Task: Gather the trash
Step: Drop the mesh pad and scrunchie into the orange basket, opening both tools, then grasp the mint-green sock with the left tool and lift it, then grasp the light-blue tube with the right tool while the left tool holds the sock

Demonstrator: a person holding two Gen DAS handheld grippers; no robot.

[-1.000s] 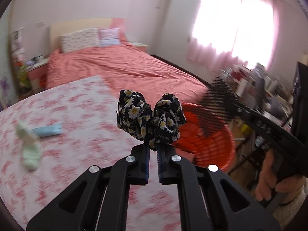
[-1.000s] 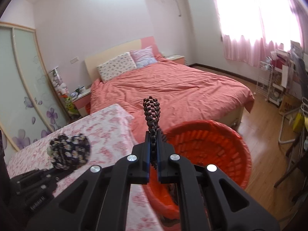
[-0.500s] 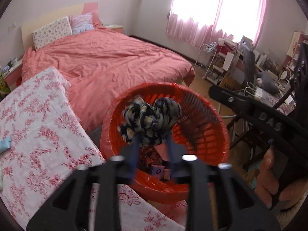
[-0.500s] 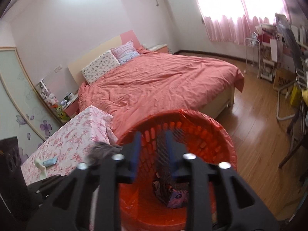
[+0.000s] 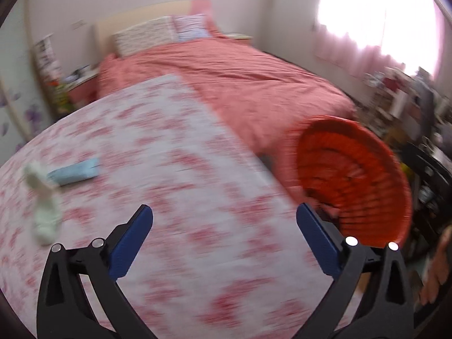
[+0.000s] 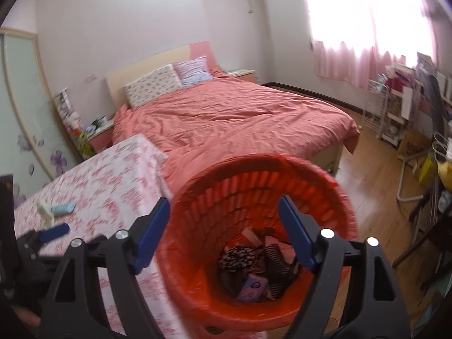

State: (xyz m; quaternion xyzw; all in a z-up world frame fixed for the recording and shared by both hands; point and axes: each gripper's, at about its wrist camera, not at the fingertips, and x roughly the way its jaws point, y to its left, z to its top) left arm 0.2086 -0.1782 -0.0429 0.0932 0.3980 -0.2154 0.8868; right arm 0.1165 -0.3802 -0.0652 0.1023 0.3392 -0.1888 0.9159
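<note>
- Pink-walled bedroom: a bed [image 6: 226, 124] under a coral cover fills the middle, two pillows [image 6: 169, 82] lean against the headboard, and pink curtains [image 6: 367, 59] glow at the bright window.
- Nearer the cameras, a table with a red-flowered white cloth [image 5: 175, 169] runs up to the foot of the bed.
- An orange slatted basket [image 6: 254, 192] stands just beside the table's right edge, on the wooden floor [image 6: 375, 169].
- From the right wrist view, the right gripper [image 6: 224, 230] hangs over the basket mouth with its blue-padded fingers [image 6: 296, 237] spread wide and nothing between them.
- At the bottom of the basket lies the collected trash: a black floral scrunchie [image 6: 240, 257], a dark comb-like piece [image 6: 275, 261], a small purple packet [image 6: 252, 284] and some pink scraps.
- From the left wrist view, the left gripper [image 5: 224, 236] is over the tablecloth, its jaws released and wide apart, holding nothing; the view is heavily blurred.
- The basket [image 5: 353, 186] shows to the right of that gripper, beyond the table edge.
- Still on the cloth, toward the left, are a pale green crumpled piece [image 5: 42, 203] and a light blue packet [image 5: 73, 171], touching or nearly so; blur hides which.
- In the right wrist view the same two items [image 6: 56, 209] lie on the cloth beyond the left gripper's blue pad [image 6: 53, 233].
- A white wire rack [image 6: 387, 113] with clutter stands by the window wall.
</note>
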